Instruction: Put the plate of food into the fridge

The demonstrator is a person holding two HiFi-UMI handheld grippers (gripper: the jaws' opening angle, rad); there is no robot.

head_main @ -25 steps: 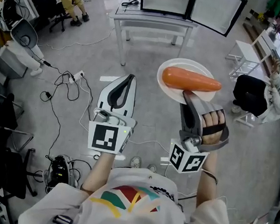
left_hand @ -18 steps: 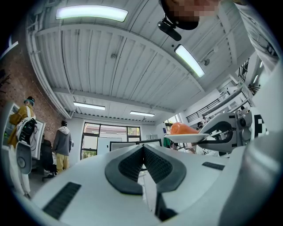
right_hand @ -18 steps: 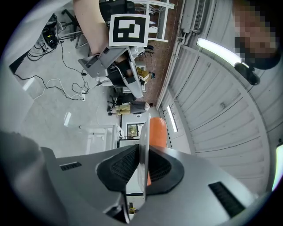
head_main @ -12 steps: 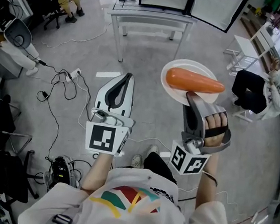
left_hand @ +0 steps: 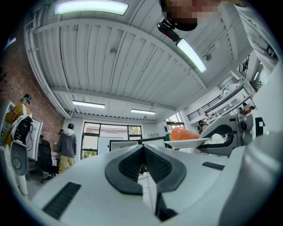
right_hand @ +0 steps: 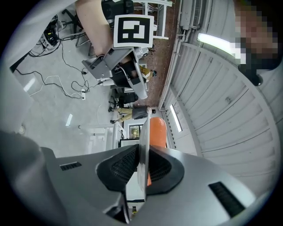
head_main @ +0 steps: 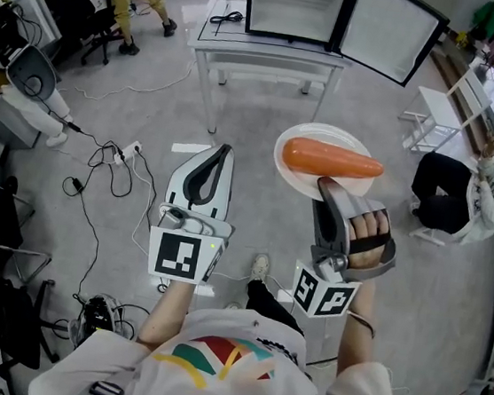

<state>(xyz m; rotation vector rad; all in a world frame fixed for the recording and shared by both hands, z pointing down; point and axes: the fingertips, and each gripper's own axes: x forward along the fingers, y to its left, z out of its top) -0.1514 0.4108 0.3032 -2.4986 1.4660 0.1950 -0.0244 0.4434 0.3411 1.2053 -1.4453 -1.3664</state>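
The right hand-held gripper point(head_main: 328, 188) is clamped on the near rim of a white plate point(head_main: 344, 140), which it holds level above the floor, right of the frame's centre in the head view. A large carrot point(head_main: 332, 160) lies across the plate. In the right gripper view the plate's thin edge point(right_hand: 143, 132) runs straight between the two dark pads, which press on it from both sides, and the carrot point(right_hand: 158, 131) shows just beyond.

The left hand-held gripper point(head_main: 225, 151) is held out left of the plate, apart from it. Its jaws are closed together with nothing between them, and the pads meet in the left gripper view point(left_hand: 142, 152).

At the top centre of the head view a small fridge point(head_main: 293, 5) stands on a white bench point(head_main: 265, 53) with its door point(head_main: 392, 31) swung open to the right. The plate is well short of the fridge.

A person point(head_main: 477, 180) sits at the right edge. Cables point(head_main: 100, 156) trail over the floor at the left.
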